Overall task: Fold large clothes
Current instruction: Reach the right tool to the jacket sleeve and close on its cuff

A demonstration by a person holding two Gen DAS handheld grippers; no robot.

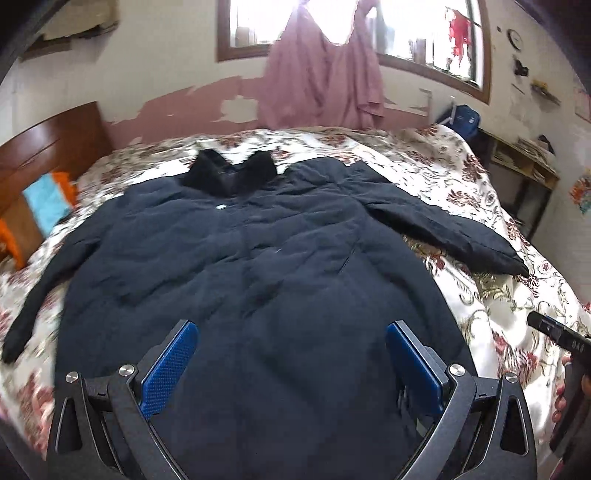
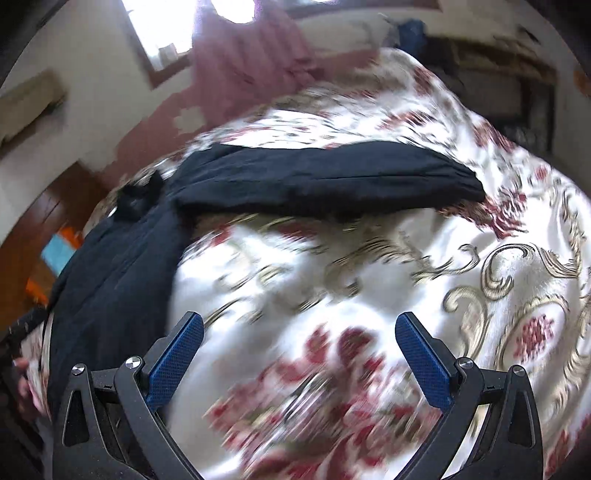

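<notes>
A home bedroom: a bed (image 1: 461,192) with floral bedspread and wooden headboard (image 1: 44,147), pink curtain (image 1: 325,74) at the far window (image 1: 424,33), peeling painted walls, wall clock (image 1: 514,38).

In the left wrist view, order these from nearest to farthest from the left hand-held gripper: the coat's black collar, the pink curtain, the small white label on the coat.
1. Small white label, on the dark navy padded coat, left of centre.
2. Black collar, at the coat's far end.
3. Pink curtain, hanging at the window behind the bed.

Coat (image 1: 236,258) spread flat on bed (image 1: 461,206), collar (image 1: 229,173) toward window (image 1: 424,33)
</notes>
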